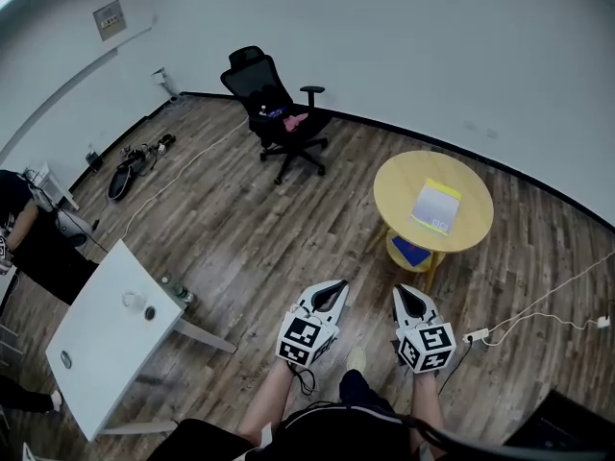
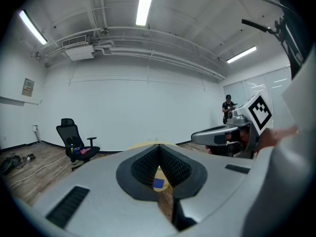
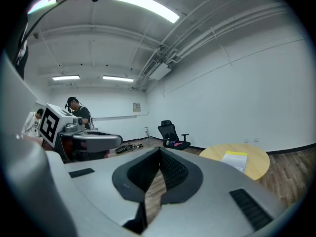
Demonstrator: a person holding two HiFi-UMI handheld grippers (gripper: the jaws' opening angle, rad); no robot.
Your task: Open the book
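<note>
We hold the left gripper and right gripper side by side, jaws pressed together and empty — the book lies closed on the round table, well apart from both.

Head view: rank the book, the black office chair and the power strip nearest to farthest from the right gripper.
1. Power strip, just right of the right gripper.
2. Book, on the round table ahead.
3. Office chair, far ahead, to the left.
</note>
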